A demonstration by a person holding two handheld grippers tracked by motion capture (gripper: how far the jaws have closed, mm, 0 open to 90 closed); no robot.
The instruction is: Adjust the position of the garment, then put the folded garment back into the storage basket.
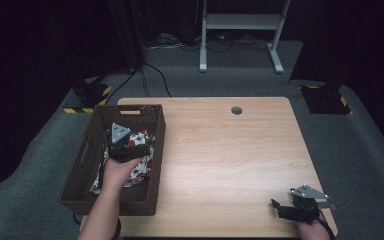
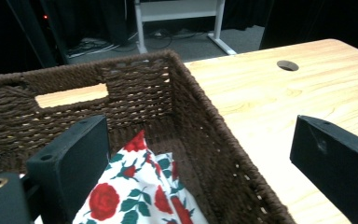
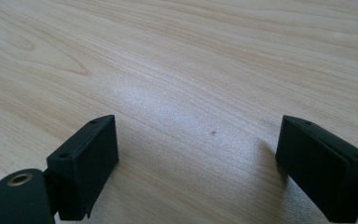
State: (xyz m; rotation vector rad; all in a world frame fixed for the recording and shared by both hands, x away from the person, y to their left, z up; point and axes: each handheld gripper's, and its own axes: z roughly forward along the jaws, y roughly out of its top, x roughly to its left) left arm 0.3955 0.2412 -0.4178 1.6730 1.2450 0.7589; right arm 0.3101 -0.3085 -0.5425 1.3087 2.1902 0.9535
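At the near right corner of the wooden table (image 1: 220, 150), the right gripper (image 1: 285, 209) lies low over the bare top, its hand just entering from the bottom edge and its nose pointing left across the table. In the right gripper view its jaws stand wide apart with nothing between them, only wood grain beneath.

At the near left, a forearm reaches forward from the bottom edge into the brown woven basket (image 1: 80, 165), which stands at the table's left edge with its long axis running away from the person. The left hand (image 1: 120, 169) grips the left gripper (image 1: 130, 142) over the basket's middle, its grey three-cornered plate facing up.

Under it lies the floral cloth (image 2: 140, 196), white with red roses and green leaves, crumpled on the basket floor toward the right wall; its long axis runs roughly along the basket's, with one corner peaking toward the far wall. In the left gripper view the jaws are spread wide: one hangs over the cloth inside the basket, the other sits out past the right wall above the table. They grip nothing.

On the far basket wall, a handle slot shows pale wood behind it.
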